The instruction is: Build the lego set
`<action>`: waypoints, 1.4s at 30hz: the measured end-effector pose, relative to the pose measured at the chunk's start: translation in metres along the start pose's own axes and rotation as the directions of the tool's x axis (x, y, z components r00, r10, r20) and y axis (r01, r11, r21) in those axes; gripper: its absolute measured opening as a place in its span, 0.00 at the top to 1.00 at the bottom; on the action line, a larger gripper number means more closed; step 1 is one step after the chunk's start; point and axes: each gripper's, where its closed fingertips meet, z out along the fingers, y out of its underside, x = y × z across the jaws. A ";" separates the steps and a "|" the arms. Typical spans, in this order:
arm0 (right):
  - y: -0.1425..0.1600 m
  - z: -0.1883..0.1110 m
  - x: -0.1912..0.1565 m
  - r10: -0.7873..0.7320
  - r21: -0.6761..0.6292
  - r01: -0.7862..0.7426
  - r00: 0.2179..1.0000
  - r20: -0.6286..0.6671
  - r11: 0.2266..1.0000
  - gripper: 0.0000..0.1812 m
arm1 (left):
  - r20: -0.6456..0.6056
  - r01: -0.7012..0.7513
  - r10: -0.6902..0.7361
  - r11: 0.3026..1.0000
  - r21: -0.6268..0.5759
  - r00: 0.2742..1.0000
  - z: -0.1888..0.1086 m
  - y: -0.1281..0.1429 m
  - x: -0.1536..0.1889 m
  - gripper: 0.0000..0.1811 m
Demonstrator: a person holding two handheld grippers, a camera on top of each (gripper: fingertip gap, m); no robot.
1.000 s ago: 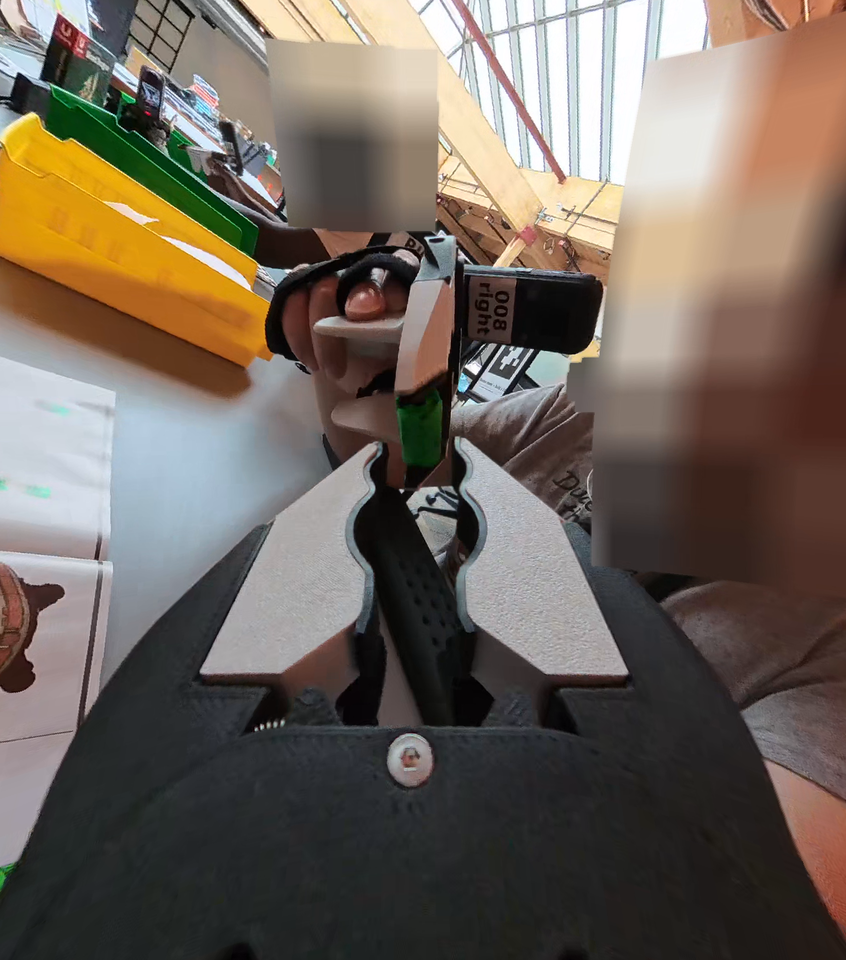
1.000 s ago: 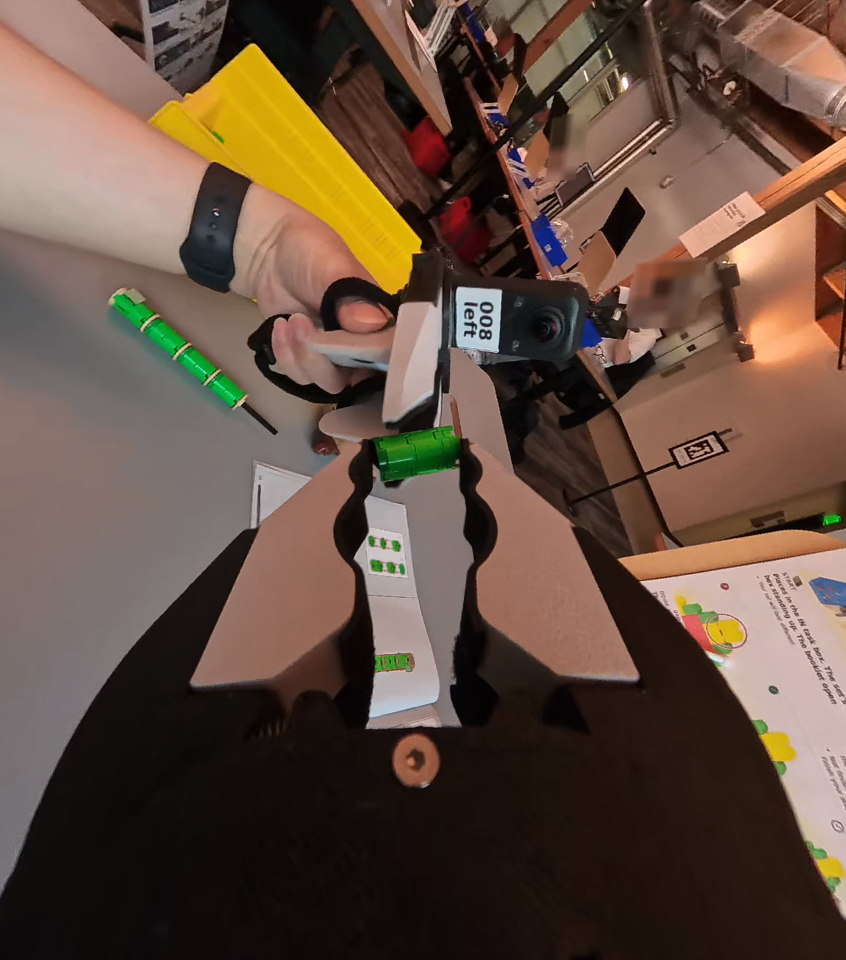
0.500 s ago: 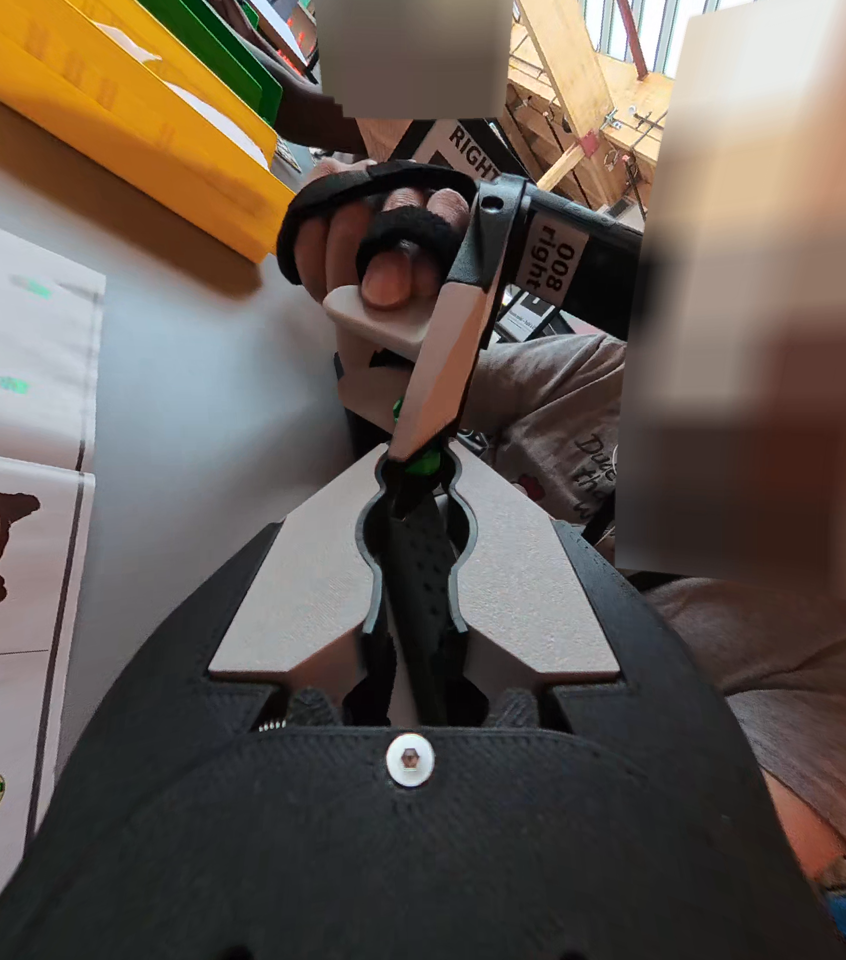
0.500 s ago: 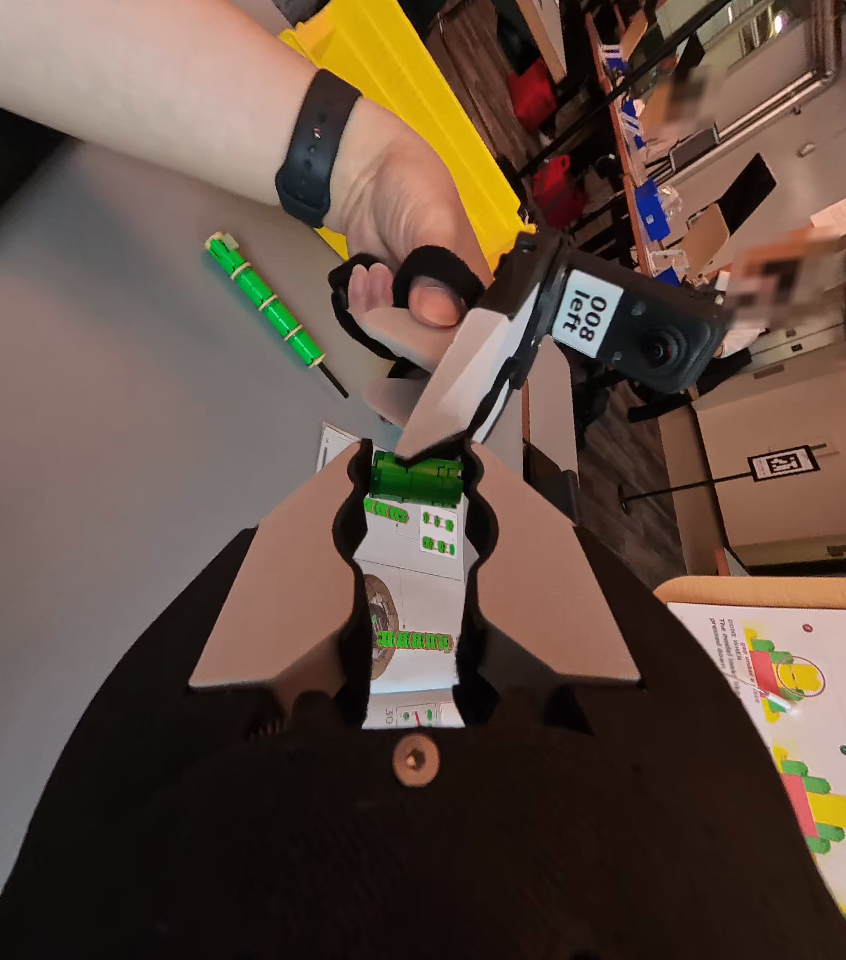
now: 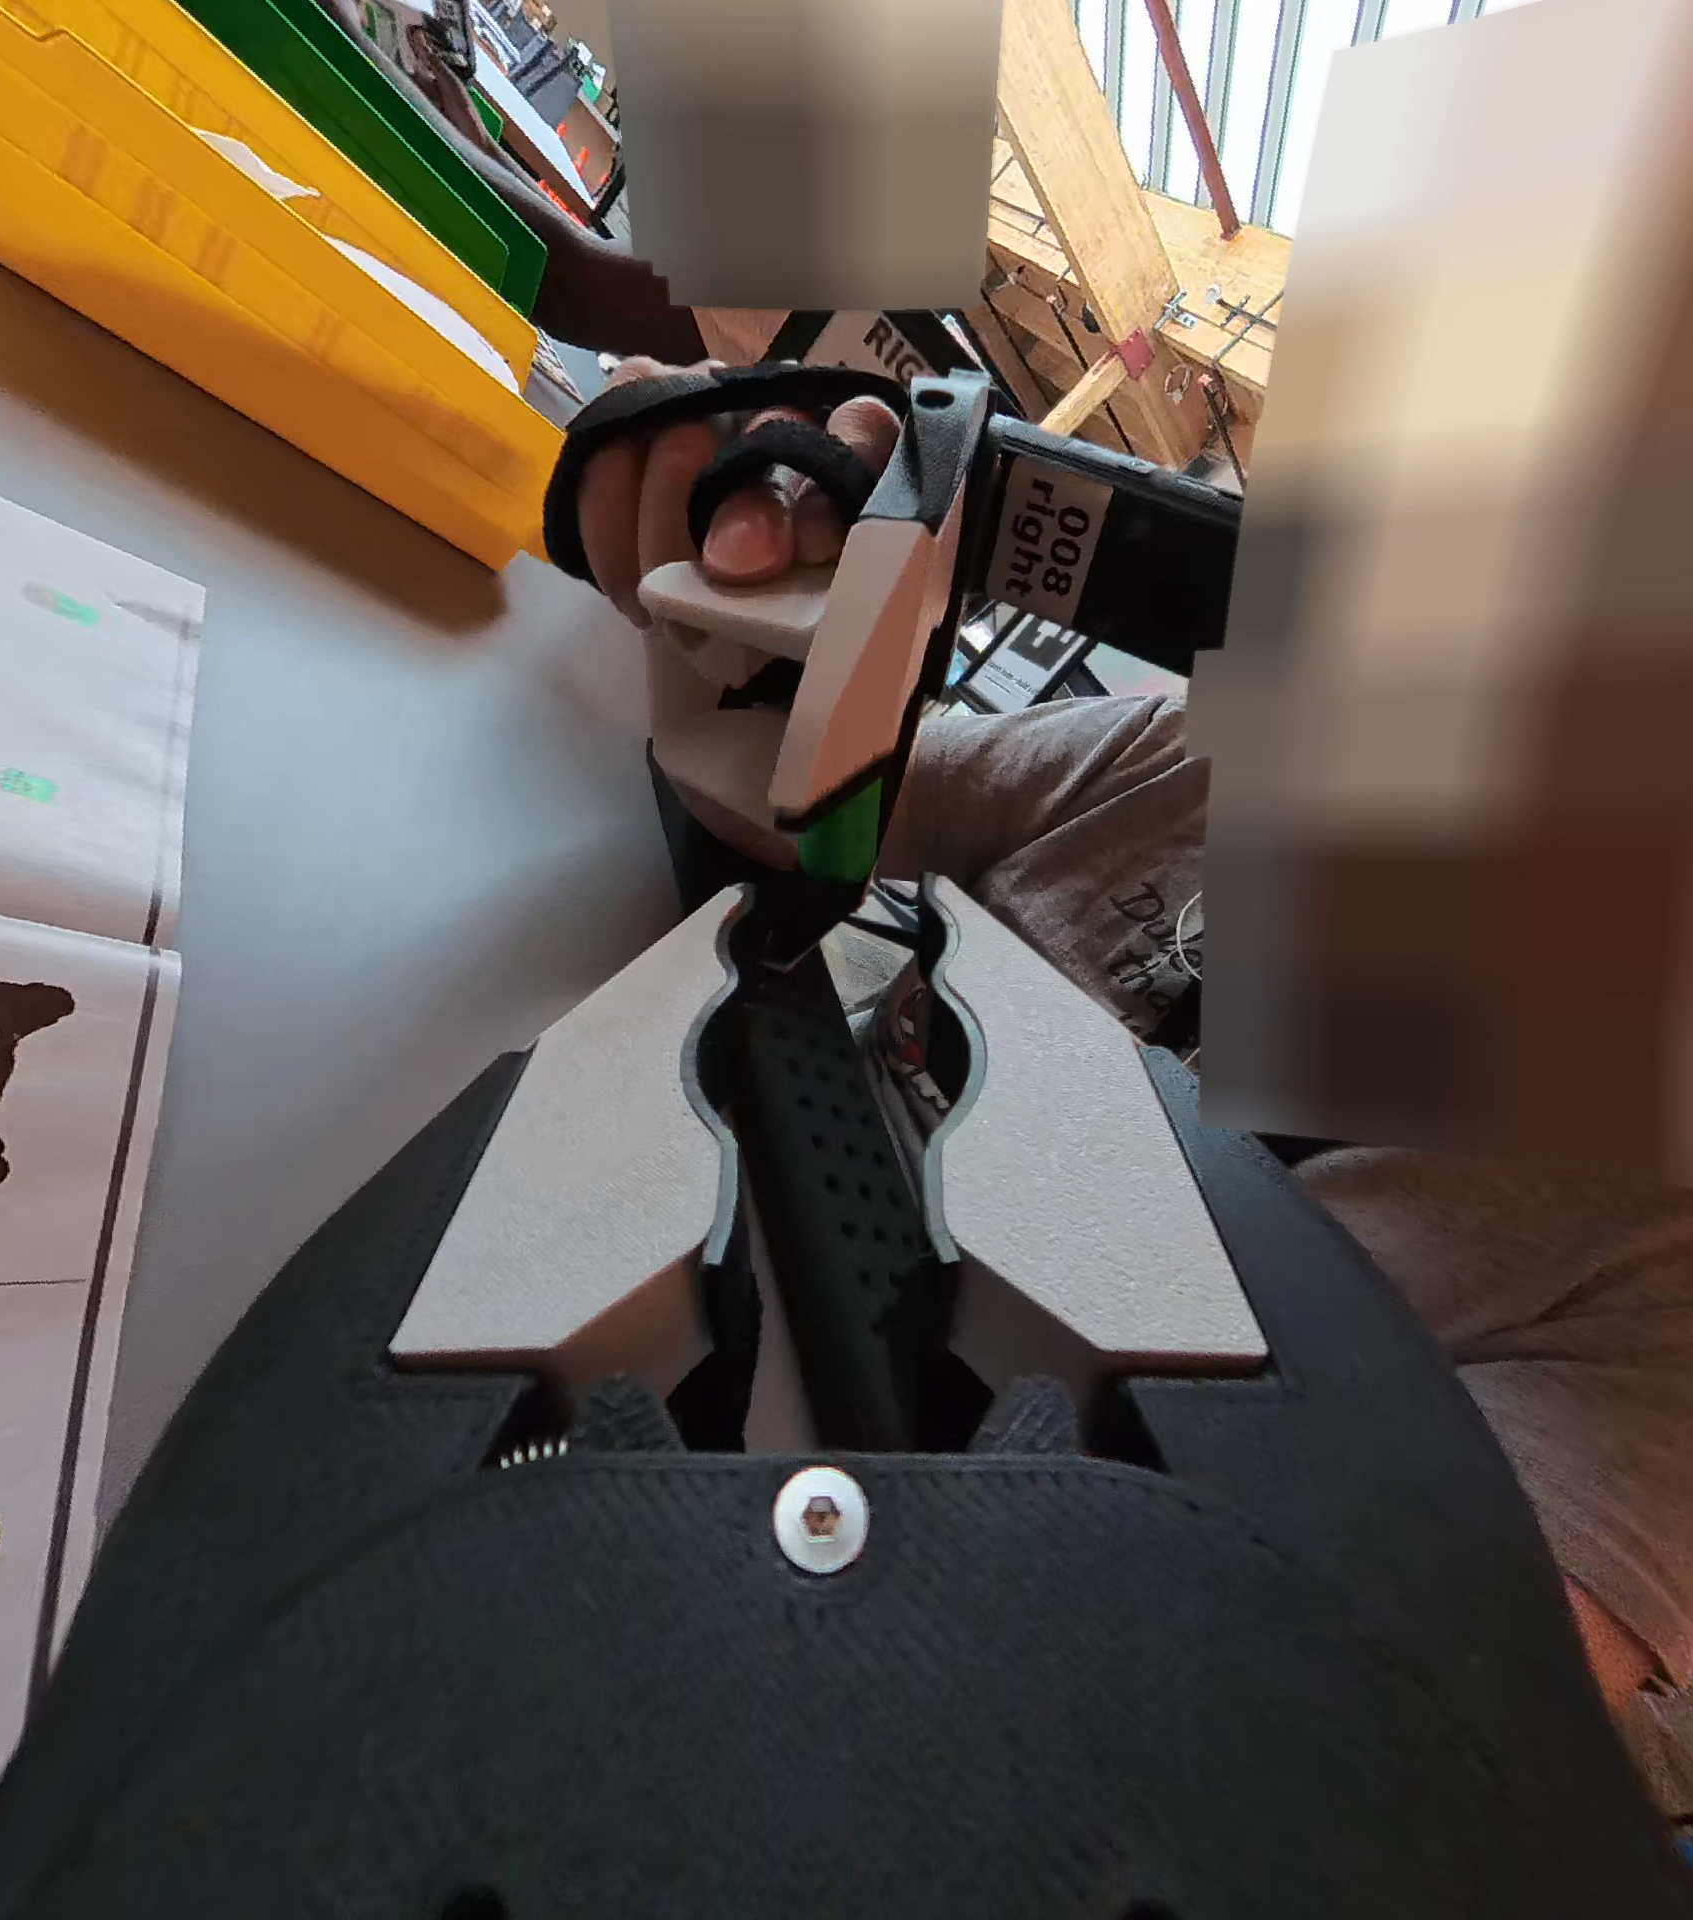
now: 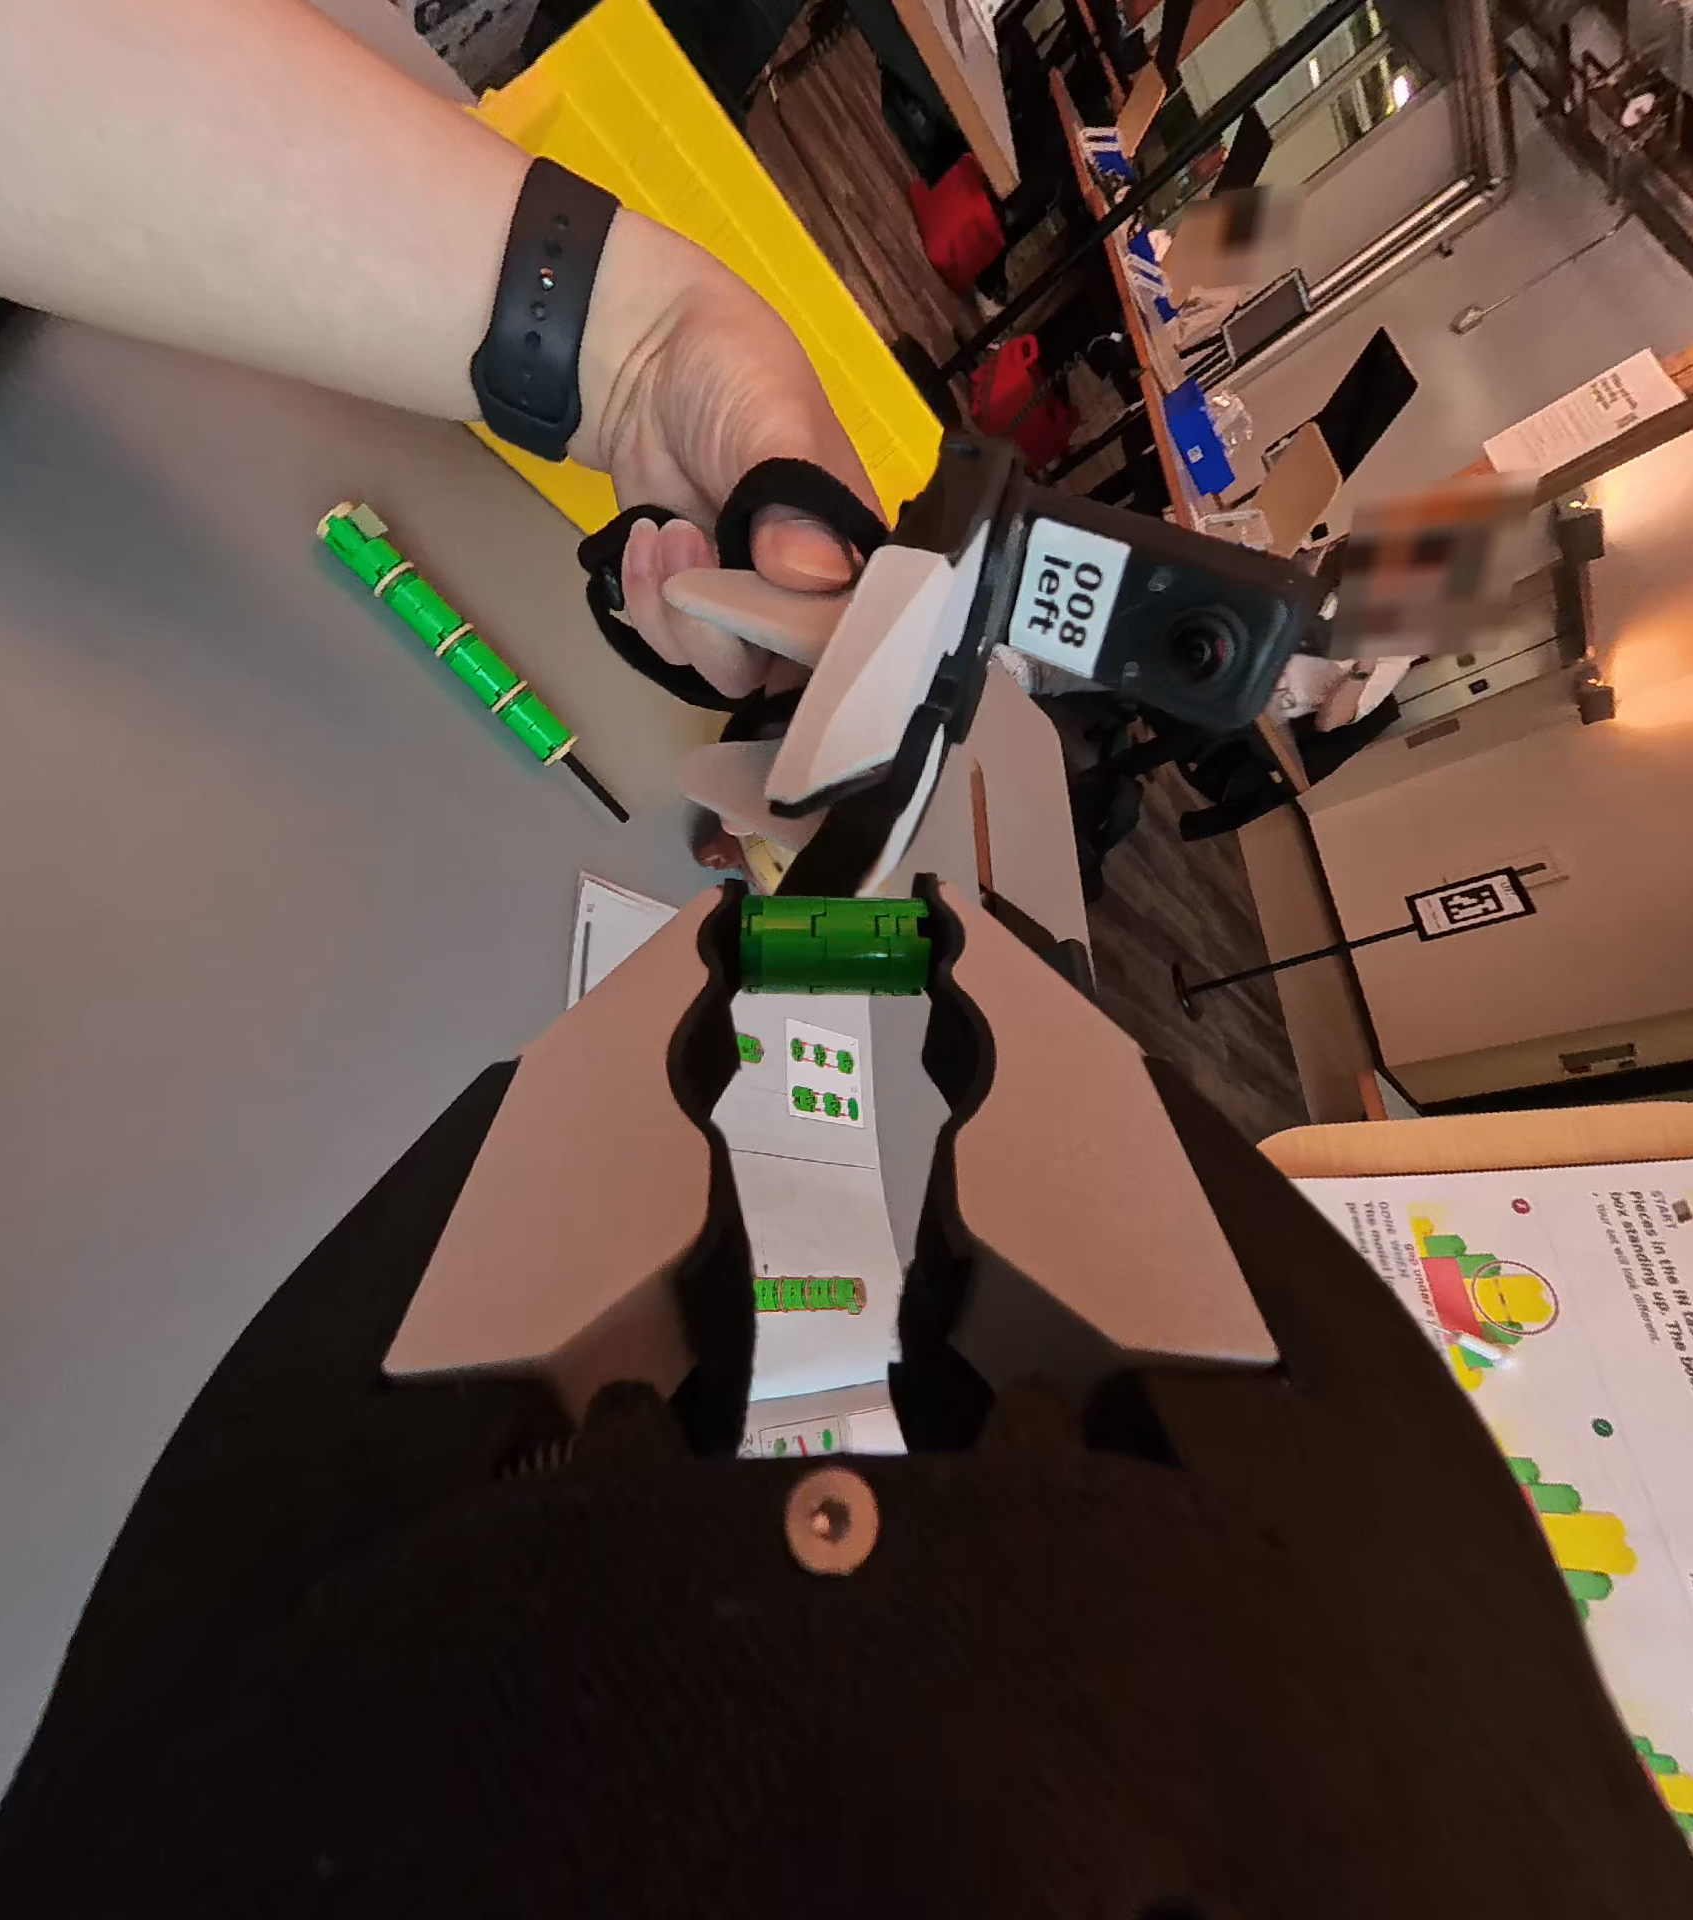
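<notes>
My right gripper [image 6: 831, 940] is shut on a short green cylinder piece [image 6: 831, 945], held crosswise between its tips above the table. In the left wrist view that piece [image 5: 840, 844] shows at the tip of the right gripper [image 5: 826, 821], just beyond my left gripper [image 5: 837, 902]. The left gripper is partly open with nothing clamped; a black perforated strap shows through its gap. In the right wrist view the left gripper [image 6: 826, 842] points down, and its lower fingertip reaches the top of the green piece. A long green rod assembly [image 6: 447, 644] on a black axle lies on the grey table.
The open instruction booklet [image 5: 21, 831] lies on the table and also shows under the right gripper [image 6: 811, 1174]. A yellow bin [image 5: 198, 260] and a green bin [image 5: 385, 135] stand at the back. A printed sheet [image 6: 1600, 1455] lies at the right. The person's torso [image 5: 1081, 810] is close by.
The left gripper's jaws have widened a little and it has drawn slightly back from the green piece it was pressed against. The right gripper has kept hold of the piece.
</notes>
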 end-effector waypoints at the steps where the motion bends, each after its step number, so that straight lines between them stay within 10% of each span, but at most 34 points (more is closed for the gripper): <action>1: -0.001 -0.001 0.001 -0.001 0.005 0.001 1.000 -0.004 1.000 0.83 | 0.012 -0.009 0.009 1.000 0.008 1.000 -0.003 0.000 0.000 0.85; 42: 0.004 0.001 0.011 0.098 -0.007 -0.098 0.995 -0.031 0.995 0.83 | 0.039 -0.032 0.030 0.998 0.057 0.999 0.005 -0.014 -0.009 0.92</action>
